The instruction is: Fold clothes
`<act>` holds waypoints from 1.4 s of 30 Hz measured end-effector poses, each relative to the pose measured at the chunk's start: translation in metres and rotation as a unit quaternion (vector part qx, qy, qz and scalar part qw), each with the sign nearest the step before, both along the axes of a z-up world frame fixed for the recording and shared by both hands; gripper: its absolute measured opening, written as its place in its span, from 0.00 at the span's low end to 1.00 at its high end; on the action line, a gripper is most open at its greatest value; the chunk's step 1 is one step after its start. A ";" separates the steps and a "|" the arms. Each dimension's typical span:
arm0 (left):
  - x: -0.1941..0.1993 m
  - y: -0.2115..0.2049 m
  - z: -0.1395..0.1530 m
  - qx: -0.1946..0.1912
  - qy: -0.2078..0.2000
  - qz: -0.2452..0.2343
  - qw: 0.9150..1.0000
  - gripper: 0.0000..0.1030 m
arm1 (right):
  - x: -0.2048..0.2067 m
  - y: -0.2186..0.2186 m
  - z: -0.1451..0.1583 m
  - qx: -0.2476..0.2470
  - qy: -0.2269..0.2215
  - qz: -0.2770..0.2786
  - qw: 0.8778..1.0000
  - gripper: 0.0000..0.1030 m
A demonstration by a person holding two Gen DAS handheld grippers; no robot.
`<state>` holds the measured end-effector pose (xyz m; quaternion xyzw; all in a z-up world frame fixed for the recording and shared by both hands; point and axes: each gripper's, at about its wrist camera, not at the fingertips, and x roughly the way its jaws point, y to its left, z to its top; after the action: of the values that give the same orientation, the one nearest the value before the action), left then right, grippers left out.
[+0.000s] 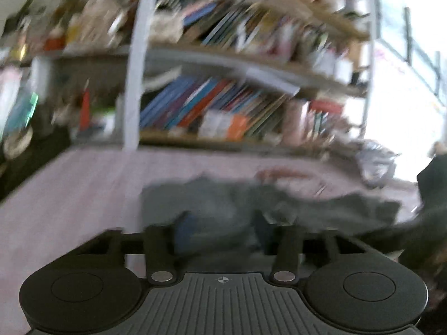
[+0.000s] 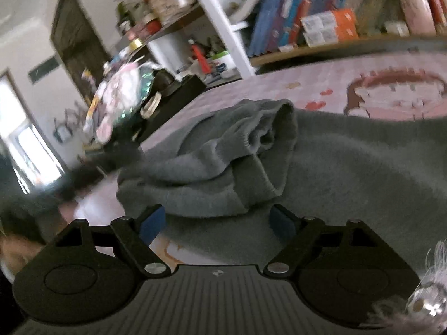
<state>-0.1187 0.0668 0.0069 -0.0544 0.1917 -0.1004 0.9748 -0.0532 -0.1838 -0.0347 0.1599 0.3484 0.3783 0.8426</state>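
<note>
Right gripper (image 2: 216, 223) fingers apart over grey garment's (image 2: 349, 173) bunched cuff, ready to pinch; left gripper (image 1: 220, 234) apart, empty

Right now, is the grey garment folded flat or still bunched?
Bunched. In the right wrist view the grey garment lies rumpled on the pink sheet, its ribbed hem heaped in loose folds.

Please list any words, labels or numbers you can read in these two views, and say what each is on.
No text is readable.
Upright colourful book spines: blurred.
Orange and white boxes on the wooden shelf: print too small.
Grey knitted garment on the pink patterned bedspread: no label visible.
</note>
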 end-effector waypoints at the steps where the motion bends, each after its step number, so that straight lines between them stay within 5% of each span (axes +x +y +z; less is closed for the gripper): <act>1: 0.002 0.004 -0.006 -0.008 0.010 -0.001 1.000 0.34 | 0.006 -0.001 -0.001 0.013 0.019 -0.007 1.000 0.78; 5: 0.002 0.009 -0.015 -0.009 0.019 -0.008 1.000 0.33 | 0.025 -0.002 -0.005 0.066 0.084 -0.036 0.994 0.71; 10: 0.003 0.010 -0.012 -0.012 0.020 -0.010 1.000 0.33 | 0.042 0.001 -0.013 0.102 0.133 -0.072 0.983 0.25; 14: -0.001 0.010 -0.013 -0.008 0.017 -0.012 1.000 0.34 | 0.018 0.005 0.008 0.070 0.034 -0.063 0.995 0.22; 19: 0.000 0.010 -0.013 -0.009 0.016 -0.016 1.000 0.35 | 0.029 -0.001 -0.013 0.063 0.079 -0.077 0.992 0.29; 22: -0.002 0.010 -0.010 -0.013 0.012 -0.017 1.000 0.36 | 0.025 -0.005 -0.009 0.062 0.069 -0.081 0.992 0.36; 25: -0.011 0.011 0.002 -0.016 -0.012 -0.015 1.000 0.36 | 0.006 -0.004 0.010 0.028 -0.012 -0.096 0.995 0.37; 28: -0.018 0.014 0.013 -0.020 -0.033 -0.013 0.999 0.36 | -0.013 0.003 0.029 -0.011 -0.133 -0.106 0.985 0.35; 30: -0.019 0.015 0.018 -0.025 -0.039 -0.012 0.999 0.36 | -0.014 0.010 0.032 -0.030 -0.168 -0.093 0.981 0.28; 32: -0.019 0.016 0.019 -0.029 -0.041 -0.008 0.999 0.37 | -0.003 0.018 0.025 -0.049 -0.148 -0.077 0.985 0.20; 36: -0.015 0.024 0.015 -0.035 -0.028 0.016 0.999 0.58 | 0.018 0.011 -0.002 -0.037 -0.068 -0.084 0.993 0.18; 39: -0.008 0.035 0.011 -0.052 -0.011 0.039 0.998 0.75 | 0.017 0.001 0.005 -0.026 -0.059 -0.084 0.994 0.21; 42: 0.002 0.052 0.005 -0.090 0.013 0.054 0.994 0.77 | 0.009 -0.010 0.013 -0.017 -0.063 -0.075 0.995 0.25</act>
<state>-0.1163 0.1183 0.0121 -0.1537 0.1910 -0.0642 0.9673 -0.0439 -0.1934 -0.0220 0.1472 0.2878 0.3170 0.8916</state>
